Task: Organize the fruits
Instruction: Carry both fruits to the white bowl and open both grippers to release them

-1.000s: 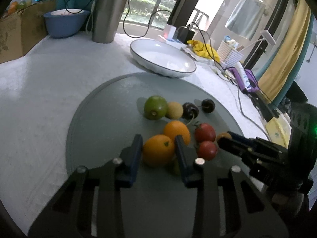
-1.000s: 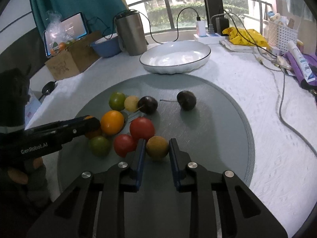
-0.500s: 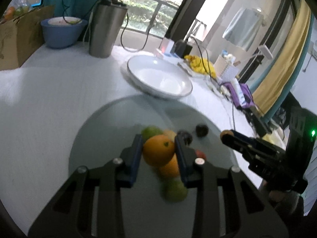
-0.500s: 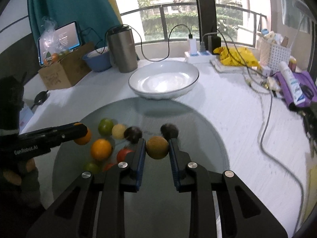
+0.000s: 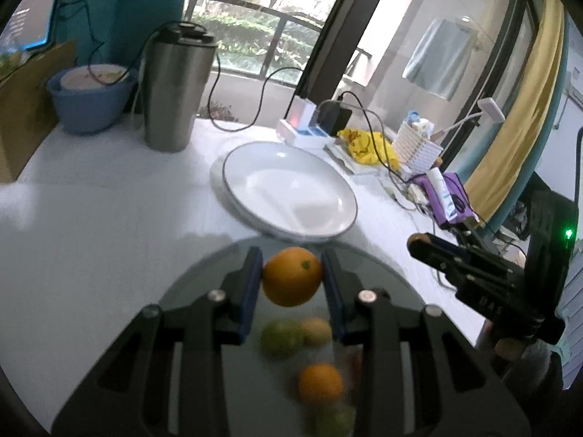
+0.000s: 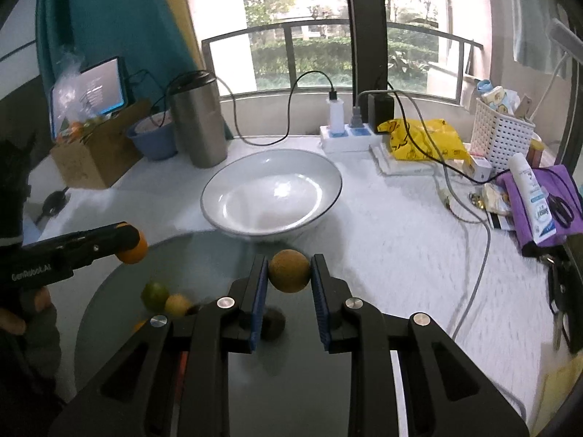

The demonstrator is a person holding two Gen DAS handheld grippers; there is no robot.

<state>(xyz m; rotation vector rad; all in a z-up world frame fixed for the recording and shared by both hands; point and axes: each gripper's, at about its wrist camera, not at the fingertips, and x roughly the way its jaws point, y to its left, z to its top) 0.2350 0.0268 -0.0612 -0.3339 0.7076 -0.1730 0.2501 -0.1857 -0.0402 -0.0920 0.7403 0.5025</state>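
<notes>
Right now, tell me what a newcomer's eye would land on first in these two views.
Each hand-held gripper holds a fruit in the air: the left hand-held gripper is shut on an orange, the right hand-held gripper on a brown fruit. Just beyond both sits a white bowl with nothing in it, on the white table. More fruits, among them a lime, lie below on the grey mat.

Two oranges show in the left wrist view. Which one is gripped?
The upper orange, clamped between the left gripper's blue pads. The other orange lies loose on the grey mat below.
</notes>
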